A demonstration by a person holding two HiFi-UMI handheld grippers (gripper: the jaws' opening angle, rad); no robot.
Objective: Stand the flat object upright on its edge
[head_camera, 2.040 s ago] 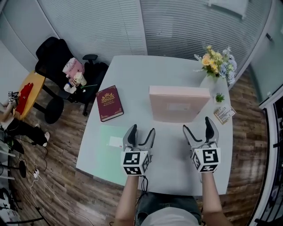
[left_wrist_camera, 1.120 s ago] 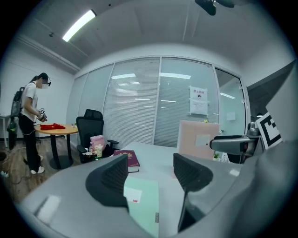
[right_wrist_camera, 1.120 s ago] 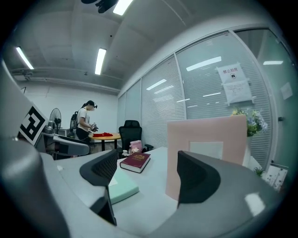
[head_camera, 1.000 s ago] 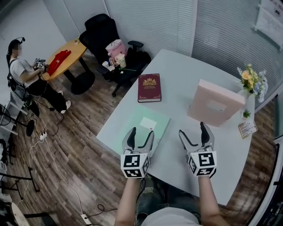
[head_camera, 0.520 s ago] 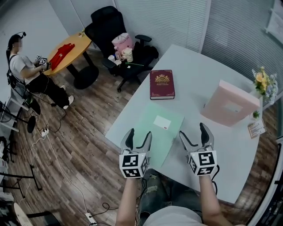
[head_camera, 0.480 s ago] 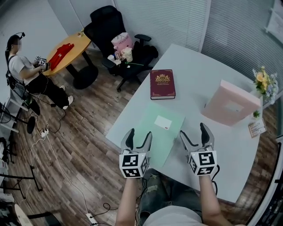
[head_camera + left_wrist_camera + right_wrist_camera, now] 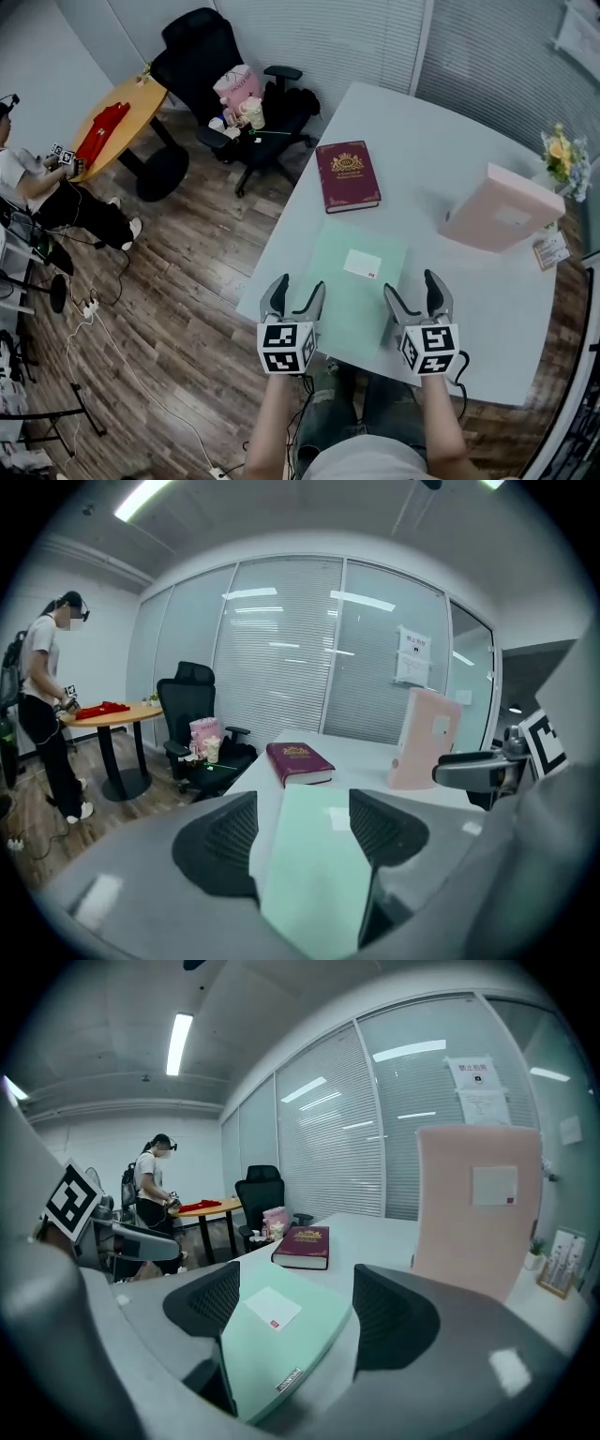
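Observation:
A flat pale-green folder (image 7: pixel 352 291) with a white label lies on the white table (image 7: pixel 422 141) near its front edge. My left gripper (image 7: pixel 295 292) hovers open at the folder's near left corner. My right gripper (image 7: pixel 411 292) hovers open at its near right corner. The left gripper view shows the folder (image 7: pixel 314 874) running out below the open left gripper (image 7: pixel 295 832). In the right gripper view the folder (image 7: pixel 281 1335) lies below the open right gripper (image 7: pixel 295 1312). Neither gripper holds anything.
A dark red book (image 7: pixel 348 175) lies flat beyond the folder. A pink folder (image 7: pixel 502 209) stands upright at the right, near a flower vase (image 7: pixel 562 157) and a small card (image 7: pixel 550 251). Left of the table are an office chair (image 7: pixel 211 56), a round table (image 7: pixel 117 112) and a person (image 7: pixel 19 173).
The head view has swung from the pink folder to the green folder and the table's left side. Both grippers have stayed open and level at the table's front edge.

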